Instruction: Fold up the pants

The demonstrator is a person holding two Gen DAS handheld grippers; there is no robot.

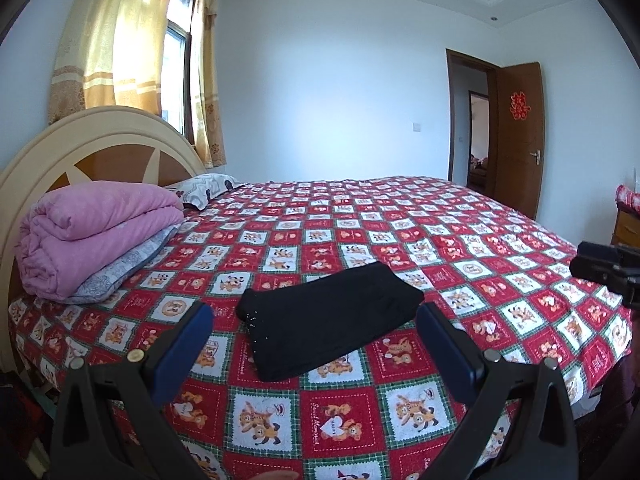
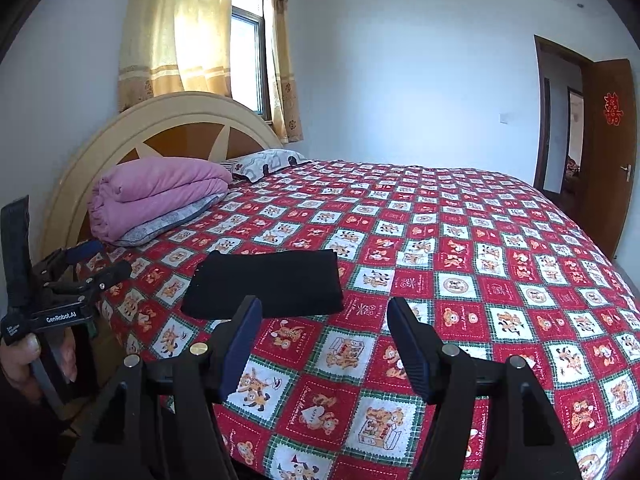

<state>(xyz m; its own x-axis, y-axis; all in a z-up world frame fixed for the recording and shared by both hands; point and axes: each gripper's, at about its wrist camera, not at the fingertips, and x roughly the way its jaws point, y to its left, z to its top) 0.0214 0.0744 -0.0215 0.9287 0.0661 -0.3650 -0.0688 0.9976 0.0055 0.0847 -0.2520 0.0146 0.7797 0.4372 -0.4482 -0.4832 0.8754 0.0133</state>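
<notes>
Black pants point(image 1: 326, 322) lie folded into a compact rectangle on the red patterned bedspread point(image 1: 400, 232), near its front edge. They also show in the right wrist view point(image 2: 268, 282). My left gripper point(image 1: 314, 312) is open and empty, held above the bed just short of the pants. My right gripper point(image 2: 324, 306) is open and empty, to the right of the pants and apart from them. The left gripper also shows at the left edge of the right wrist view point(image 2: 102, 260), and the right gripper's body shows at the right edge of the left wrist view.
A folded pink quilt point(image 1: 92, 232) rests on a grey pillow point(image 1: 120, 268) by the headboard point(image 1: 92, 148). A second pillow point(image 1: 204, 188) lies farther back. An open brown door point(image 1: 520, 136) is at the right, a curtained window point(image 1: 176, 52) at the left.
</notes>
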